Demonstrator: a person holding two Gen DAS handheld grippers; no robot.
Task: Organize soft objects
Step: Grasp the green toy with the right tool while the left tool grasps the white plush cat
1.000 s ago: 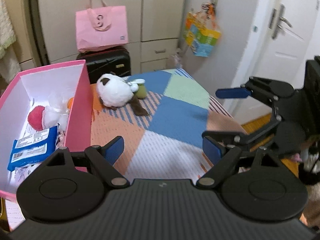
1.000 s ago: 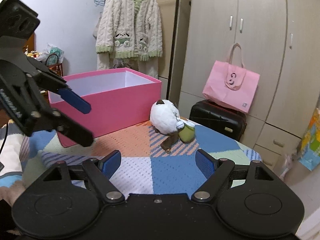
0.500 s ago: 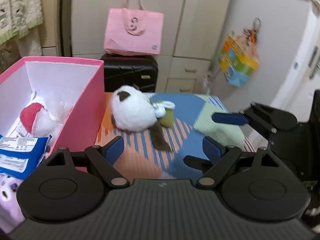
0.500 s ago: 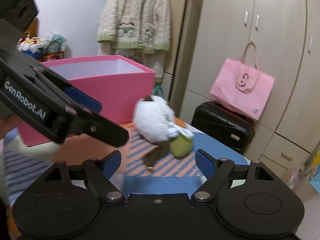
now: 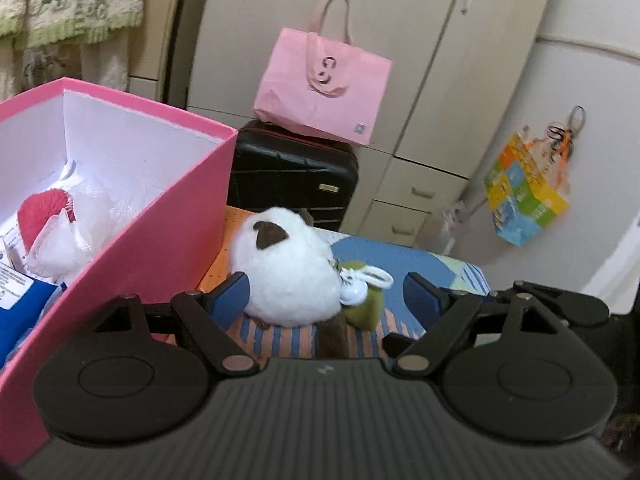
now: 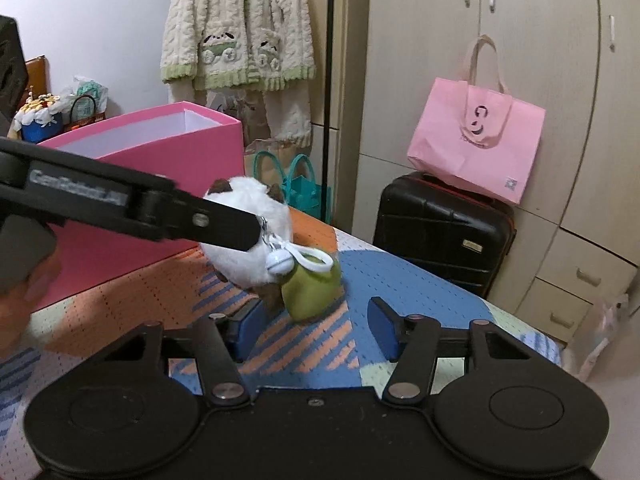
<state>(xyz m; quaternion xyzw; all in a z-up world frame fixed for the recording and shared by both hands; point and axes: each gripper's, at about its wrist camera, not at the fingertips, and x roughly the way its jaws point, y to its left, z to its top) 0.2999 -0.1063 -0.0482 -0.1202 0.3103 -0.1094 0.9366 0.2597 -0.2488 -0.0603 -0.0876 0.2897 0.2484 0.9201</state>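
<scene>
- Reaching with both tools toward one toy, I have my left gripper (image 5: 326, 300) spread on either side of the round white plush animal with brown ears and a brown tail (image 5: 290, 268); its jaws are closing slightly, the left blue pad (image 5: 230, 300) is just beside the fur, and I cannot tell whether it touches.
- My right gripper (image 6: 316, 330) is released and its jaws are closing, with only the patchwork cover between the pads; the plush sits just beyond the tips.
- From the right wrist view, one black finger of my left gripper (image 6: 208, 220) crosses in front of the white plush (image 6: 248, 236).
- A small olive-green soft pouch (image 6: 310, 286) lies touching the plush on its right side, with a white plastic clip loop (image 6: 314, 258) and a small white bell (image 6: 278, 264) hanging against it.
- Both toys rest on the crocheted bed cover of orange, blue and pale green patches (image 6: 132, 292).
- Just left of the plush stands the open pink cardboard box with a white inside (image 5: 168, 248); it holds a red fluffy ball (image 5: 42, 216), white netting (image 5: 72, 236) and a blue packet (image 5: 20, 304).
- Behind the bed, a black hard suitcase (image 5: 292, 176) carries a pink tote bag (image 5: 322, 88), against beige wardrobe doors (image 6: 440, 60).
- A cream knitted cardigan with green trim (image 6: 240, 24) hangs on the wall.
</scene>
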